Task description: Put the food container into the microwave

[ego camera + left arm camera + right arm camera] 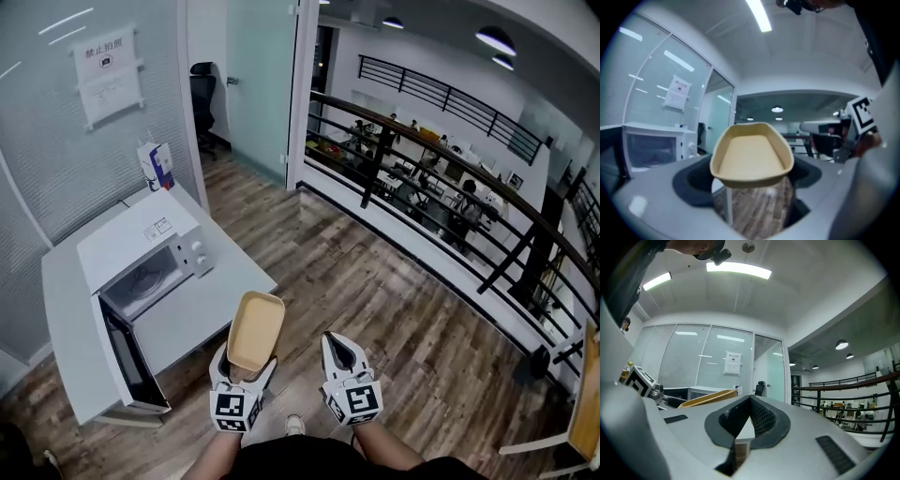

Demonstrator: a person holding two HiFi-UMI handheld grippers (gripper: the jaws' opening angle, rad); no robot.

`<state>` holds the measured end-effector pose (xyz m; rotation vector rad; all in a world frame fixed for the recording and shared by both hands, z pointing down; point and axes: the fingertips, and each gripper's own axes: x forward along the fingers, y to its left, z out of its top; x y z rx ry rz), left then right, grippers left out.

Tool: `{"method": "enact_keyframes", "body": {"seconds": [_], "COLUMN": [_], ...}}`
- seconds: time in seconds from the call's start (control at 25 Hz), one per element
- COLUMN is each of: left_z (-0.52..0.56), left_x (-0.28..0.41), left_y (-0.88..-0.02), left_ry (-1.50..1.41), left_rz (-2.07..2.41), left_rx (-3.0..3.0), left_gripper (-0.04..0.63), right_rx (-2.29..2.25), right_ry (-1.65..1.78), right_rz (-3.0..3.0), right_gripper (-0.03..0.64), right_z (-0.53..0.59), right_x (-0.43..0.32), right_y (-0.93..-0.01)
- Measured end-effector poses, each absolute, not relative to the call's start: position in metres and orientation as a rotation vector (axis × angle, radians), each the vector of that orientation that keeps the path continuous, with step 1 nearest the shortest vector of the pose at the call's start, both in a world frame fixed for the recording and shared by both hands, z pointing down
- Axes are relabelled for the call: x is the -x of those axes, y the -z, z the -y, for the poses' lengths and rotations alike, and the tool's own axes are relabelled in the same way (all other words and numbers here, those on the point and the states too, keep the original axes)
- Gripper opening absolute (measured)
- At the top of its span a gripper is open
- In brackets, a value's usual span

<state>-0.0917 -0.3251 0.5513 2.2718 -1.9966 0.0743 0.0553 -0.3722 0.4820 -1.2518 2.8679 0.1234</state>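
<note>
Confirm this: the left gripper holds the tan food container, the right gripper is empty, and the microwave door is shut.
Not quite. The microwave door stands open, as the head view shows. The rest holds: the left gripper holds the tan food container, and the right gripper is empty, its jaws together.
</note>
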Motion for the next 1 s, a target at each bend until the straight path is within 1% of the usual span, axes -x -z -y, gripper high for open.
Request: {"method": "enact_keyframes", "body": {"seconds": [0.16,0.36,0.52,0.68,1.0], "left_z": [0.34,0.342,0.346,0.353,0.372], "left_x": [0.099,0.121,0.144,0.173,0.235], "left_y": [-0.549,-0.554,-0.558,-0.557,-0.56], "left_ry": [-0.089,-0.112,-0.136,-0.11,-0.076], "left_rz": [2.079,2.156,2.184,2.228,2.279], "left_rx": [-2.211,-2.116,-2.078,-2.026,-1.965], "left_gripper": [0.471,0.471,0.471,0.471,0.471], "right_rx": [1.174,1.044,0.926,0.791,0.724], "right_ry": [-0.102,-0.079,-0.065,-0.125,-0.193], "right_rz": [-2.901,-2.941,-2.97,-2.982,-2.994], "right_gripper": [-0.002,-0.002,-0.002,-0.002,-0.002], "right_z": [0.399,0.418,0.425,0.434,0.463], "right_x": [-0.048,-0.019,0.018,0.059,0.137], "right_y": [-0.487,-0.492,-0.495,-0.481,-0.47]}}
